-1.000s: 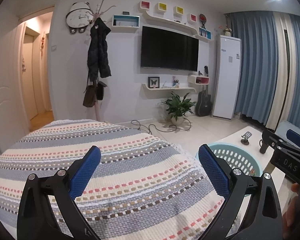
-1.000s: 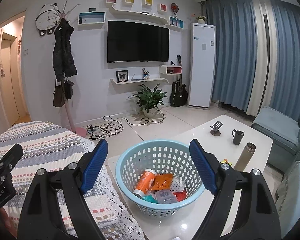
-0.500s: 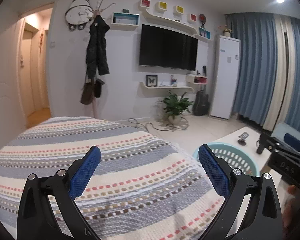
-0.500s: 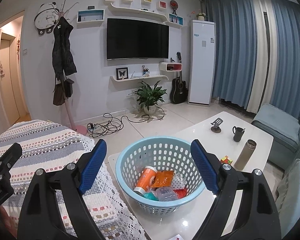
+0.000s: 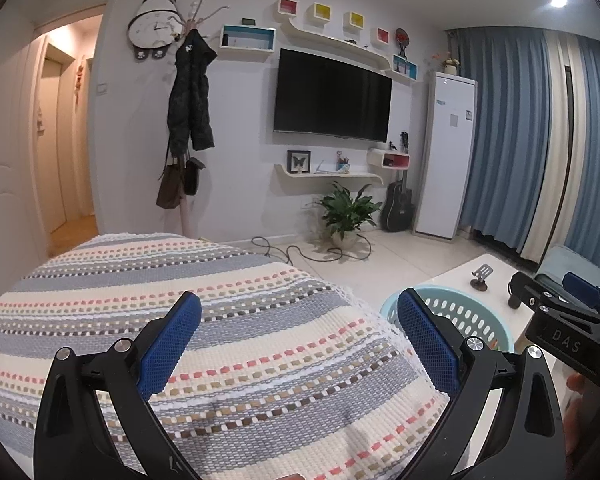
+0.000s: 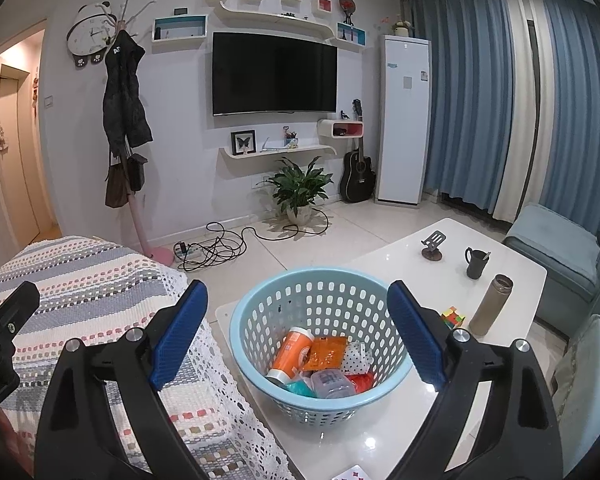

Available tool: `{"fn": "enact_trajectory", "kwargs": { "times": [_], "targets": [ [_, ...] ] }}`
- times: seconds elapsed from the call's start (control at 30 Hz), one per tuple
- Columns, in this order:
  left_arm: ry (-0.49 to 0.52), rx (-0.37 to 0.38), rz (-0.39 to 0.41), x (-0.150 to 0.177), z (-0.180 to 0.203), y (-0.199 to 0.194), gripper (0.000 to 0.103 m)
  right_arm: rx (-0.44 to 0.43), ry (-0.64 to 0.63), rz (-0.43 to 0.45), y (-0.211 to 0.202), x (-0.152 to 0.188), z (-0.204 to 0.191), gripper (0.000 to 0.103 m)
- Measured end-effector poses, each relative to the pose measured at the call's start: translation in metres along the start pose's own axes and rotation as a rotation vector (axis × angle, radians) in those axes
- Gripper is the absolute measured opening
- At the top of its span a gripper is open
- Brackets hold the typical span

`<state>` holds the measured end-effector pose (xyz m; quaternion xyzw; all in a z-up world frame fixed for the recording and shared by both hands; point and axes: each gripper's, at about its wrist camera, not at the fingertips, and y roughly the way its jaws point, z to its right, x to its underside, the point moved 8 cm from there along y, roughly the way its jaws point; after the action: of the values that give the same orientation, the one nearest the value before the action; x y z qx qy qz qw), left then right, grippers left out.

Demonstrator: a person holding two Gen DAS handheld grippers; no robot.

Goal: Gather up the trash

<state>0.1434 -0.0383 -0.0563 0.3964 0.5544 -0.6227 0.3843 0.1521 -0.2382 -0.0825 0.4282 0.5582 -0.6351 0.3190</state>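
Observation:
A light blue perforated basket [image 6: 260,312] stands on the white table [image 6: 440,276]. Inside lie an orange-and-white cup [image 6: 291,354], an orange packet [image 6: 325,354], a clear bottle [image 6: 332,384] and other wrappers. My right gripper [image 6: 296,326] hovers just in front of and above the basket, its jaws opening wide, nothing between them. My left gripper [image 5: 298,338] stands open and empty over the striped knitted cover [image 5: 236,320]. The basket's rim [image 5: 488,316] shows in the left wrist view behind the right blue pad. The right gripper's body [image 5: 560,320] sits at that view's right edge.
On the table stand a phone stand [image 6: 434,245], a black mug [image 6: 476,264], a brown flask [image 6: 492,304] and a colour cube [image 6: 453,317]. A teal sofa [image 6: 556,248] lies to the right. Cables [image 6: 216,248] and a potted plant [image 6: 300,192] sit on the floor by the wall.
The right gripper's jaws have spread slightly wider. Both grippers have otherwise kept still, and the basket's contents are unchanged.

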Motion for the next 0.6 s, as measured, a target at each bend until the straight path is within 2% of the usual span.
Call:
{"fn": "enact_trajectory", "kwargs": {
  "times": [0.6],
  "targets": [
    [-0.001, -0.002, -0.001, -0.0019, -0.0003, -0.0002, 0.095, -0.011, -0.011, 0.000, -0.0028, 0.0020, -0.0043, 0.087]
  ]
}}
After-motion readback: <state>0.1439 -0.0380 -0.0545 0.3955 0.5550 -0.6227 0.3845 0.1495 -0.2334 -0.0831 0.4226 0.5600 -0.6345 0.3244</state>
